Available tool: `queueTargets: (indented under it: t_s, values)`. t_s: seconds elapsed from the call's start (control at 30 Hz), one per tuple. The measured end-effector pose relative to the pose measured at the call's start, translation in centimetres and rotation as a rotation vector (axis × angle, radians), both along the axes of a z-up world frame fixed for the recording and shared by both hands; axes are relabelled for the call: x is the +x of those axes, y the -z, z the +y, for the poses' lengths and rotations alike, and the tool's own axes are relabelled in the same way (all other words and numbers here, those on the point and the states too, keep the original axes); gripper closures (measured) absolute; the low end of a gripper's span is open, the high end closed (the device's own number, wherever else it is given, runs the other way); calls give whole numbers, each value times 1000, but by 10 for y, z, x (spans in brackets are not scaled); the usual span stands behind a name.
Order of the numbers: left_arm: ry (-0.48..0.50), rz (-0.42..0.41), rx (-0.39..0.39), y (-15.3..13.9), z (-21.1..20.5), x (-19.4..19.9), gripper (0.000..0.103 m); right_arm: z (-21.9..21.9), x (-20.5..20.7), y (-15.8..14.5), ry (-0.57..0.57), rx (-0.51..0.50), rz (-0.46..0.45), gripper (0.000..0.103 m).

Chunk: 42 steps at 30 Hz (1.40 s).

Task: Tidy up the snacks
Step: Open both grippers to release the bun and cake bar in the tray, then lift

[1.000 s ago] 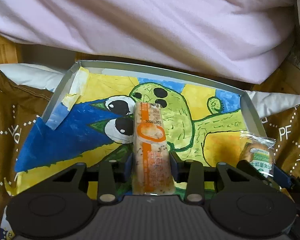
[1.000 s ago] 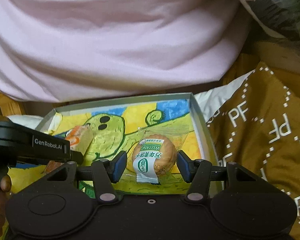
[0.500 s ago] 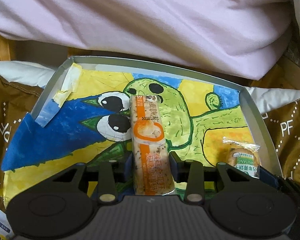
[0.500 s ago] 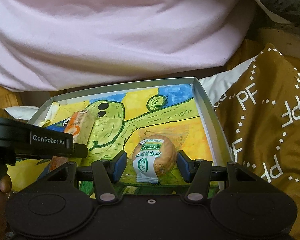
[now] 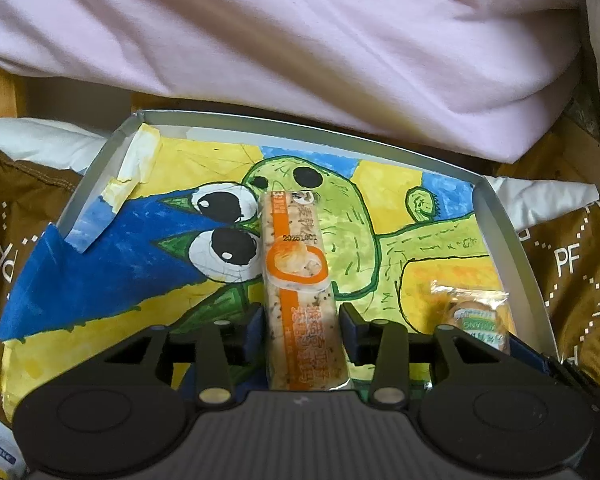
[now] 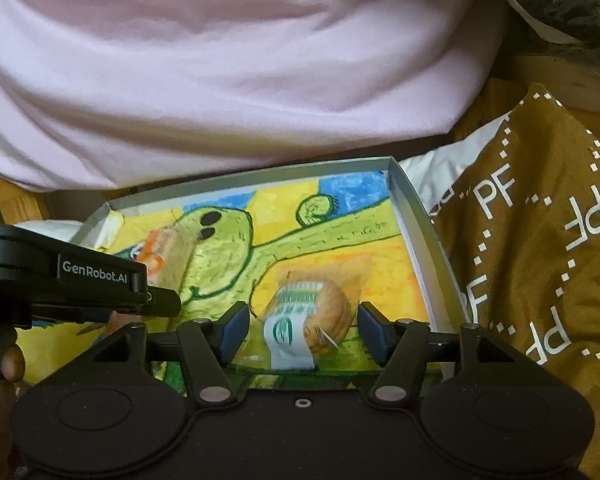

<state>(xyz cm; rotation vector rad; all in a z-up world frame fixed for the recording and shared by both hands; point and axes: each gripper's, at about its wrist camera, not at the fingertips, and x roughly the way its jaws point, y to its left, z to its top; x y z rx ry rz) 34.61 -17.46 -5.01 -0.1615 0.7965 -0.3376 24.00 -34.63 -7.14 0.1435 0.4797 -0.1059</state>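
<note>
Left claw [image 5: 302, 322] pinches the long orange-striped snack bar [image 5: 296, 280], its long axis pointing straight ahead over the painted tray [image 5: 500, 220]. Right claw [image 6: 302, 326] is spread around the round wrapped pastry [image 6: 312, 320], pads not touching, near the tray's right wall. Pink cloth [image 6: 220, 60] looms beyond; nothing blocks either set-down, I'd say.

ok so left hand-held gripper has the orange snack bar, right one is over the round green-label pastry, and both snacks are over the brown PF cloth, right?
Not quite. The left hand-held gripper does clamp the orange snack bar, and the right hand-held gripper brackets the round pastry, but both are over the grey tray with the painted cactus lining, not the brown PF cloth beside it. Both wrist views show this.
</note>
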Motion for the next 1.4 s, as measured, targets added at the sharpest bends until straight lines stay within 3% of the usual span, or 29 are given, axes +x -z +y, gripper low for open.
queueTargets:
  t_s: [0.03,0.07,0.47,0.77,1.1,1.4]
  values:
    - [-5,3,-5,-1,1,0,58,1,-2,-2,4,-6,-11,24]
    - [-8,3,-12,-3,3,-1,57,2,-5,-5,8,-14,-26,21]
    - [-48,-133,-24,-54,45,-52,22,15,-60,-61,20,-30,-162,11]
    - [-72,-263,11,-92,81,-113,4,36,-116,-99,-4,-49,-250,2]
    - [-102,-357,39,-111,119,-180,0,56,-180,-115,-22,-21,-295,1]
    - [-85,-402,91,-108,139,-236,0,84,-235,-114,-60,-49,-307,1]
